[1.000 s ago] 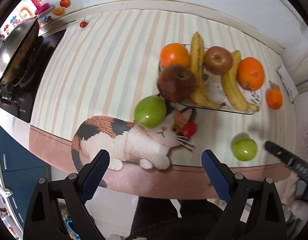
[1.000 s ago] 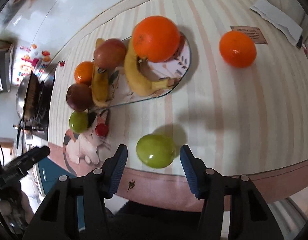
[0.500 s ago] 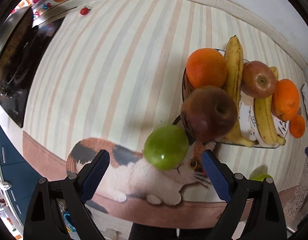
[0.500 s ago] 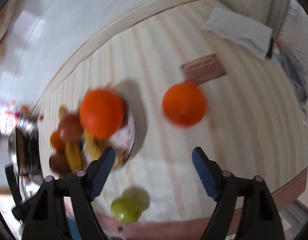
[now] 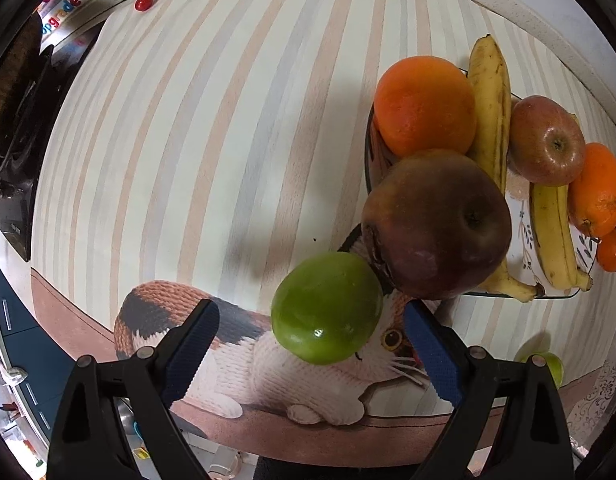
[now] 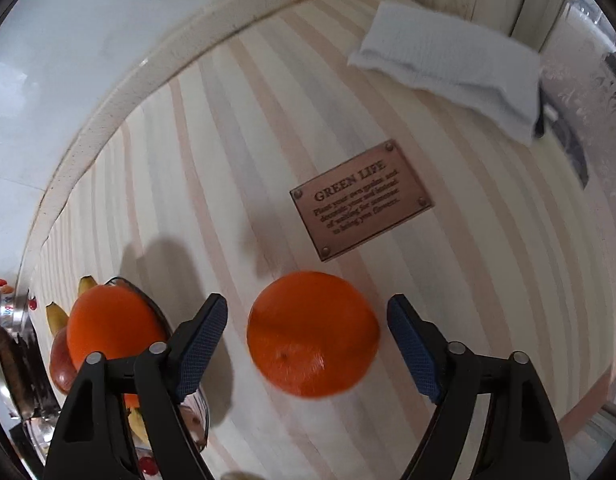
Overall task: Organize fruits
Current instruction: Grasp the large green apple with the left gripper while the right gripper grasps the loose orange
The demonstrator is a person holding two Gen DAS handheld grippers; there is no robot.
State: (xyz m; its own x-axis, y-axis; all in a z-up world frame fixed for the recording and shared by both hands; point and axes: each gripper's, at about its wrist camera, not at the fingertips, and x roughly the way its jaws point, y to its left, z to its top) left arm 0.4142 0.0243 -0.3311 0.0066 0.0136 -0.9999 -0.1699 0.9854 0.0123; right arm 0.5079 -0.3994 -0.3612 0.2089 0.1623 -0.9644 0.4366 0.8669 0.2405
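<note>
Near the worktop's front edge, the left gripper (image 5: pixel 310 340) gapes around a green apple (image 5: pixel 327 307), the right gripper (image 6: pixel 307 344) around an orange (image 6: pixel 312 333), seemingly neither touching.

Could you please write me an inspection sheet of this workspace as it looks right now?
Surface: striped mat with a printed cat at its near edge.
Job's things: plate holds two bananas, two oranges, a red apple and a dark apple at its rim. Green apple, loose orange and a second green apple lie off the plate.
Clutter: folded white cloth; the GREEN LIFE plaque looks printed on the mat.
Grippers: left gripper open, straddling the green apple; right gripper open around the loose orange; neither touching.
Cables: nothing seen.
Surroundings: stove to the left, white wall behind.
</note>
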